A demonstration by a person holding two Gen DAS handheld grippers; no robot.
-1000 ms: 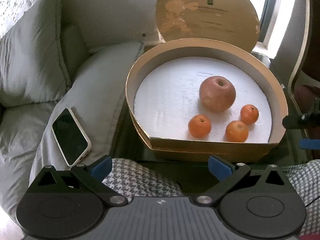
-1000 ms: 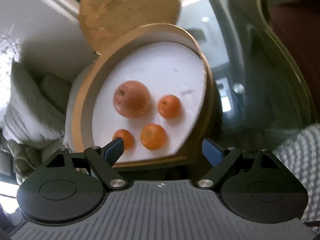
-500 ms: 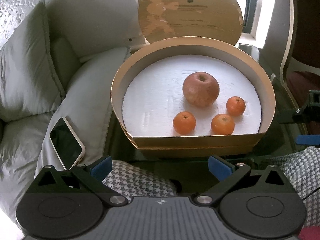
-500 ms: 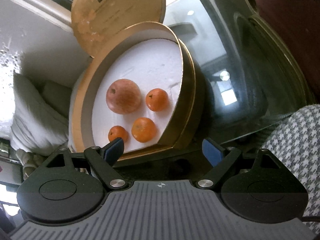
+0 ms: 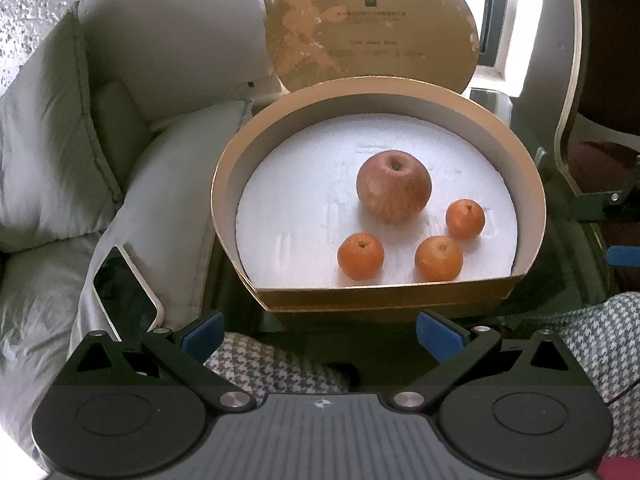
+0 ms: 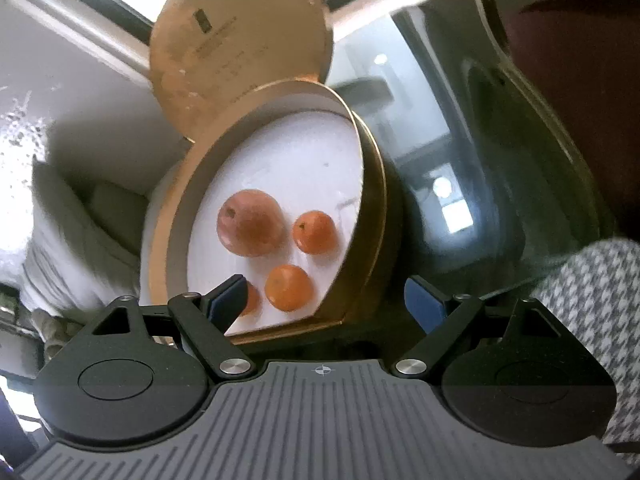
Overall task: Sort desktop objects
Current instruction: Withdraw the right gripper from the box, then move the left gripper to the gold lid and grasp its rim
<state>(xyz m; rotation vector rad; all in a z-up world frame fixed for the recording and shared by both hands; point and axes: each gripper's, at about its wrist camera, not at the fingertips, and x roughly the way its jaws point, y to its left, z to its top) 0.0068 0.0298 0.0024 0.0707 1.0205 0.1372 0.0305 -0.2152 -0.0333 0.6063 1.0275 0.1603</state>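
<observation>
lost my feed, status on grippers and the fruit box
Left gripper open, empty. Right gripper open, empty. Apple and three oranges in open box. Nothing blocking.

The box [image 5: 376, 300] ahead of the left tool [image 5: 320, 334] looks like matt gold-brown cardboard, its floor a white, faintly grainy foam-like sheet. Behind it the round lid [image 5: 372, 24] stands with a worn paper face, paler patches where the coating has rubbed off. The apple [image 5: 394, 192] has a smooth, streaked, softly shiny skin; the three tangerines [image 5: 360, 256] look finely dimpled and matt. Both tools are matt black plastic with ribbed grey housings, bright metal pivot pins and blue, rubbery-looking pads [image 5: 202, 334]. Left of the left tool a phone [image 5: 124, 292] shows glossy dark glass on soft, creased grey cloth cushions [image 5: 168, 200]. Under the box the table [image 6: 460, 168] is dark reflective glass. Houndstooth woven cloth [image 6: 592, 292] lies right of the right tool [image 6: 326, 296].
</observation>
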